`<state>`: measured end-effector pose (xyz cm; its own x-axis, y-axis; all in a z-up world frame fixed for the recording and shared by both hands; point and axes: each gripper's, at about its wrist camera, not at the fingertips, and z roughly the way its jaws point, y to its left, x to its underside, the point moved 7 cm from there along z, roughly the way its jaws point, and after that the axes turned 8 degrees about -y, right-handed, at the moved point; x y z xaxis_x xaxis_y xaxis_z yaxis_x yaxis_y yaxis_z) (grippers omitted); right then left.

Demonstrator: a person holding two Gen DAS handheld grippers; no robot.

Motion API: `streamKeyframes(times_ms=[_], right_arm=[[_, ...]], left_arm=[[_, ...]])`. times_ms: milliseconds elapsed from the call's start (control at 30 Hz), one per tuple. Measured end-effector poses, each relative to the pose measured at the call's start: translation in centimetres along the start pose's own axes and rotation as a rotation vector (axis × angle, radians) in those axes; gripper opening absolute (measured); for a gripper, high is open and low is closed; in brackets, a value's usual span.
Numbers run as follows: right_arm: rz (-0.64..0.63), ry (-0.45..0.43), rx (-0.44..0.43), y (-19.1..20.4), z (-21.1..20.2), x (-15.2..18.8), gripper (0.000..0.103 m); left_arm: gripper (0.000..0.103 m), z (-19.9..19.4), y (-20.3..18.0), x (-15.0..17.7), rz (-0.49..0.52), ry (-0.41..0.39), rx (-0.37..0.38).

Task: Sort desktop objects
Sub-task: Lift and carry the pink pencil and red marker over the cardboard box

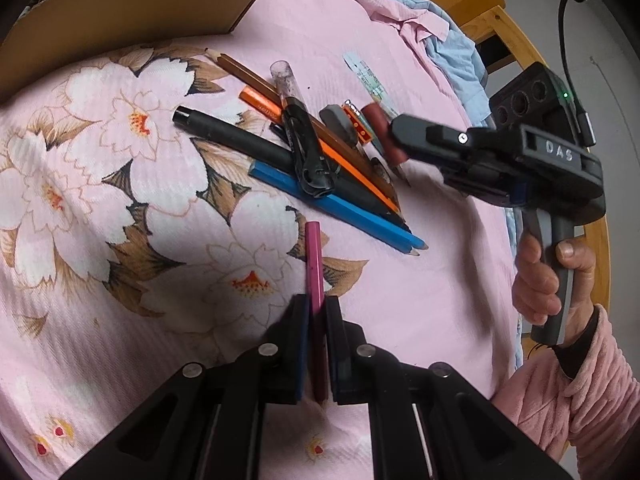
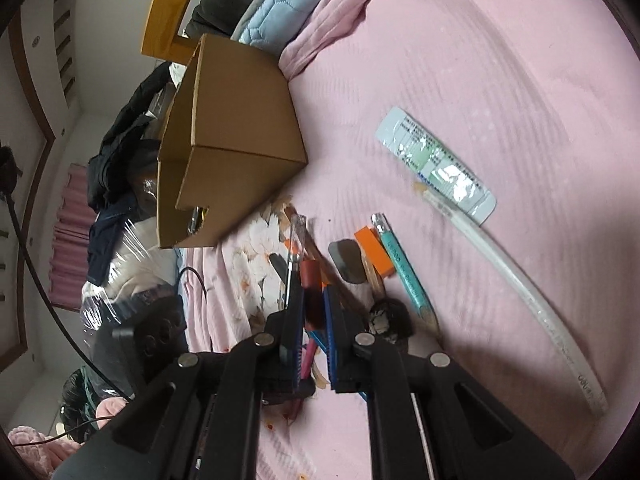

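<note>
At the bottom centre of the left wrist view, the left hand-held gripper [image 1: 317,312] pinches a magenta pencil [image 1: 313,264] over a pink floral bedspread [image 1: 120,200]. Beyond it, mid-frame, lies a pile of pens and pencils [image 1: 312,160]. At right, the right hand-held gripper [image 1: 394,130], gripped by a person's hand [image 1: 548,276], is clamped on a dark red cylinder [image 1: 382,128]. A cardboard box [image 1: 140,4] sits upper left.
</note>
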<state>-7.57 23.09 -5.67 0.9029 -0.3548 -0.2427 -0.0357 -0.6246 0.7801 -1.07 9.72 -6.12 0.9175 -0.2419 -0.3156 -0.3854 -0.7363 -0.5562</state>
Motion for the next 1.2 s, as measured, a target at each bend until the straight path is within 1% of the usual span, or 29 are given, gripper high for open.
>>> streamKeyframes(times_ms=[100,233,267,333,433,500,600,667,800,933,1000,1200], right_arm=[[0.013,0.000,-0.021,0.2,0.0,-0.1,0.010],[0.067,0.001,-0.117,1.1,-0.2,0.0,0.010],[0.078,-0.001,-0.147,1.6,-0.3,0.0,0.010],[0.082,-0.010,-0.177,2.2,-0.6,-0.1,0.010],[0.084,-0.020,-0.200,2.8,-1.0,-0.2,0.010],[0.097,-0.028,-0.226,3.1,-1.4,-0.3,0.010],[0.096,-0.048,-0.258,3.9,-2.1,-0.5,0.010],[0.090,-0.060,-0.283,4.7,-2.6,-0.5,0.010],[0.061,-0.094,-0.323,6.6,-4.0,-0.4,0.010],[0.019,-0.134,-0.328,8.3,-5.3,-0.4,0.010],[-0.004,-0.158,-0.319,9.2,-5.8,-0.3,0.010],[-0.077,-0.194,-0.303,12.5,-6.1,0.2,0.010]], left_arm=[[0.008,0.0,-0.4,0.0,0.006,-0.015,0.001],[0.007,-1.4,-0.9,-0.4,0.025,-0.084,0.055],[0.007,-1.5,-1.0,-0.4,0.029,-0.090,0.058],[0.007,-1.2,-0.9,-0.6,0.029,-0.092,0.052],[0.007,-1.6,-1.1,-1.3,0.039,-0.119,0.053],[0.007,-2.1,-1.1,-1.6,0.055,-0.142,0.028],[0.007,-3.0,-1.0,-2.1,0.075,-0.171,-0.039],[0.007,-4.1,-1.2,-2.9,0.087,-0.205,-0.078],[0.007,-7.0,-1.8,-4.2,0.158,-0.284,-0.190],[0.008,-10.8,-2.5,-6.3,0.178,-0.385,-0.257],[0.008,-12.9,-2.2,-7.2,0.181,-0.433,-0.292],[0.008,-17.7,-0.1,-9.0,0.144,-0.532,-0.370]])
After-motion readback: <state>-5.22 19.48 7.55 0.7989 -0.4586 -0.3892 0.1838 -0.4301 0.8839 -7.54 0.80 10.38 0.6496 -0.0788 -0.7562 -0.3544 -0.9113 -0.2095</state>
